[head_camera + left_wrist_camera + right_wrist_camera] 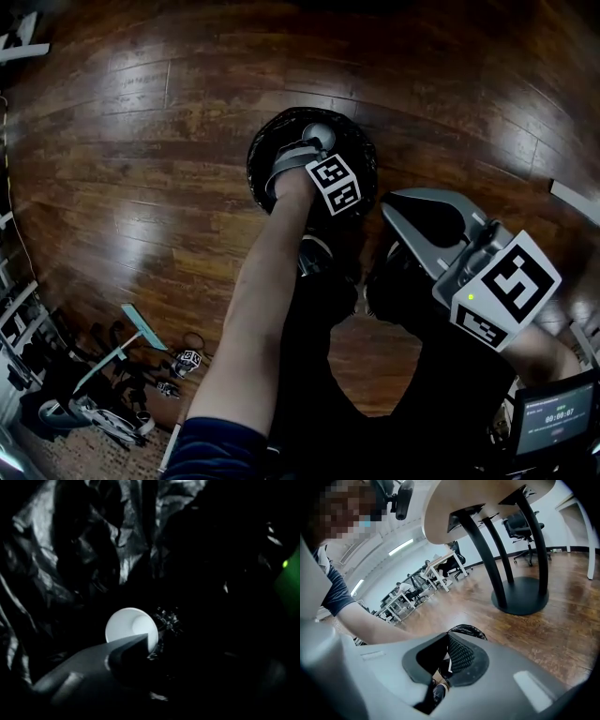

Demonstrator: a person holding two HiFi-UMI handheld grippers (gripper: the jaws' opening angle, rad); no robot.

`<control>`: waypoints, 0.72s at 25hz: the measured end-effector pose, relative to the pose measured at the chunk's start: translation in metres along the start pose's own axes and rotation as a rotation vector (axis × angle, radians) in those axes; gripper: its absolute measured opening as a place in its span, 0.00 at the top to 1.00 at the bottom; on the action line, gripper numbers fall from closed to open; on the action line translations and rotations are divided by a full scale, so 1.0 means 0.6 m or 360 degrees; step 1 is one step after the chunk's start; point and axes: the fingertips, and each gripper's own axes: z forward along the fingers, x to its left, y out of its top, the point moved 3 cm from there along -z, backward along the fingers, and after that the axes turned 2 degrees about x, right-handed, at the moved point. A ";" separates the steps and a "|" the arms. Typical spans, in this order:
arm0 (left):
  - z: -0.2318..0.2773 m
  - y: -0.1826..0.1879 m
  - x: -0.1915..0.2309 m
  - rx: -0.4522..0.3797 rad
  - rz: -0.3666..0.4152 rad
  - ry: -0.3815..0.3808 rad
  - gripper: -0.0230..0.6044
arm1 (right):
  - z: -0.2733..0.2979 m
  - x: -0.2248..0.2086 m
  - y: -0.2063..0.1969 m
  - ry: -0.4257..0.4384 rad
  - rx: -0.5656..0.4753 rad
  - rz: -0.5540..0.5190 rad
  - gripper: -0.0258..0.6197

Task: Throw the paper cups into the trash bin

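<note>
**Left gripper over bin, cup inside**

Trash bin (258, 164): round, lined with a black plastic bag (70, 550), crinkled and glossy where it catches light. It stands on the floor just ahead of the person's shoe (319, 253).

Paper cup (124, 625): white, smooth, round mouth facing the left gripper view. It lies low in the bag, beyond the jaw tip, which covers its lower edge.

Left gripper (309, 155): over the bin mouth, matte grey. In its own view one jaw reaches the picture's middle and the other is lost in shadow. The jaws read as together, with nothing between them.

Right gripper (443, 635): grey shell with black dimpled pads, tips meeting, empty. It is held off to the side of the bin.

Floor (141, 141): dark wood planks with a polished sheen.

Room: round pale-topped table (487, 503) on curved black legs with a disc base, and a black office chair (525, 527) behind it.
</note>
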 end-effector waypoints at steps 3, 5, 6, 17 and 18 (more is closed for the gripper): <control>-0.011 0.006 0.005 -0.0050 -0.0110 -0.0032 0.70 | 0.002 -0.002 0.006 -0.0002 -0.0030 0.0014 0.94; -0.026 0.015 0.017 -0.0106 -0.0168 -0.0012 0.70 | 0.001 -0.009 0.008 -0.0016 -0.0044 0.0048 0.94; -0.035 0.019 0.023 -0.0128 -0.0192 -0.0004 0.71 | 0.000 -0.011 0.010 -0.0021 -0.0050 0.0067 0.94; -0.282 0.021 0.039 -0.0521 -0.0467 0.0100 0.87 | -0.065 0.054 0.057 -0.0063 -0.0004 0.0056 0.94; -0.334 0.015 0.033 -0.0578 -0.0542 0.0083 0.83 | -0.079 0.069 0.064 -0.0070 0.0022 0.0021 0.94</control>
